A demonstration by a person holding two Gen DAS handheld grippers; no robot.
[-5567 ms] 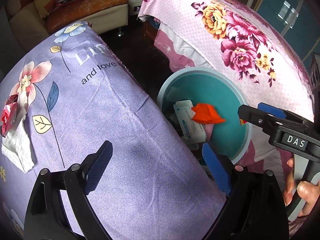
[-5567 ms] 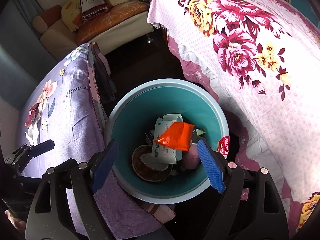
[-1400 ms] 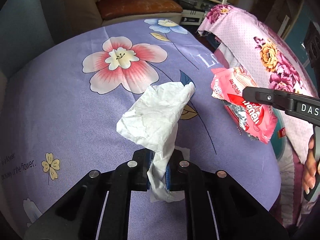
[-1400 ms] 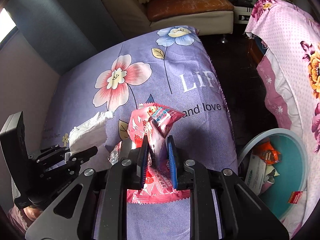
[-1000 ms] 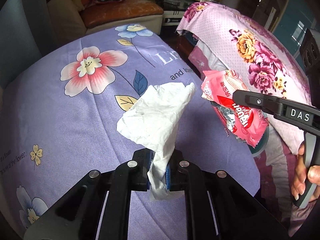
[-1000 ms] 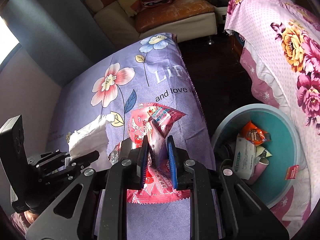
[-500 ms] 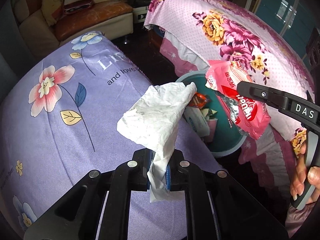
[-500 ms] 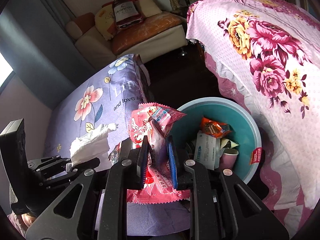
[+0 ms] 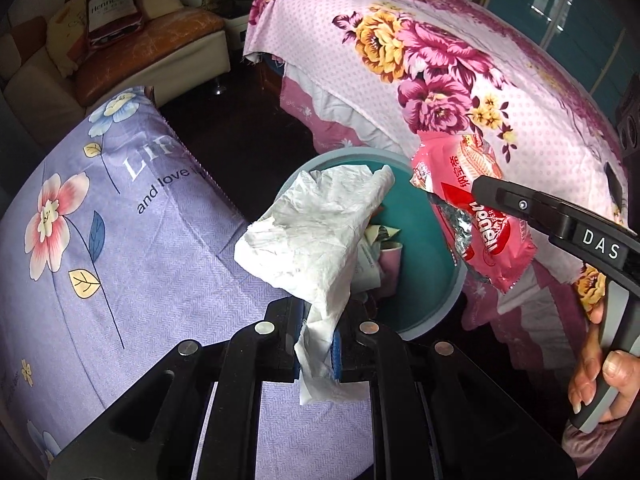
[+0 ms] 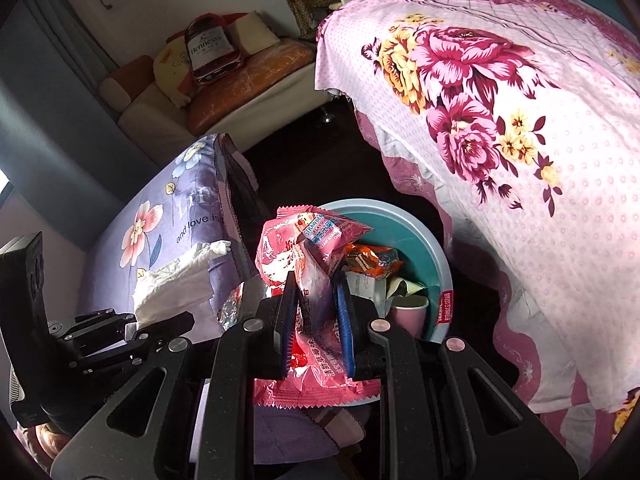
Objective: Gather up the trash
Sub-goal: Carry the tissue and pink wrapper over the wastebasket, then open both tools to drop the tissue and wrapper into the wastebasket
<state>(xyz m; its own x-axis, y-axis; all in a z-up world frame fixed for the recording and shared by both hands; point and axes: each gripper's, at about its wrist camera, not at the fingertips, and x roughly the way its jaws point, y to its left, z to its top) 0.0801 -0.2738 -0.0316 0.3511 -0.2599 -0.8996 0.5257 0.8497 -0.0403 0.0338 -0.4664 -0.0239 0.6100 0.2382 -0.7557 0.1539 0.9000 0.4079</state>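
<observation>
Between the purple flowered bedspread [image 9: 100, 240] and the pink rose-print bedspread [image 9: 460, 80] stands a teal trash bin [image 9: 436, 248] on the dark floor, already holding an orange wrapper [image 10: 370, 260], a pink paper cup [image 10: 408, 312] and some printed paper packaging. The left tongs [image 9: 318, 344] are clenched on the lower end of a crumpled white tissue [image 9: 316, 232], which stands up above the bin's near rim at the bed's edge. The right tongs [image 10: 316, 312] are clamped on a pink strawberry wafer wrapper [image 10: 308, 248] with torn silver foil lining; seen from the left wrist, this wrapper [image 9: 476, 208] hangs over the bin's far-right rim. A hand [image 9: 596, 364] grips the right tool's grey handle. In the background, a cream sofa [image 10: 168, 108] with an orange seat carries a Hennessy-bottle cushion [image 10: 210, 46].
</observation>
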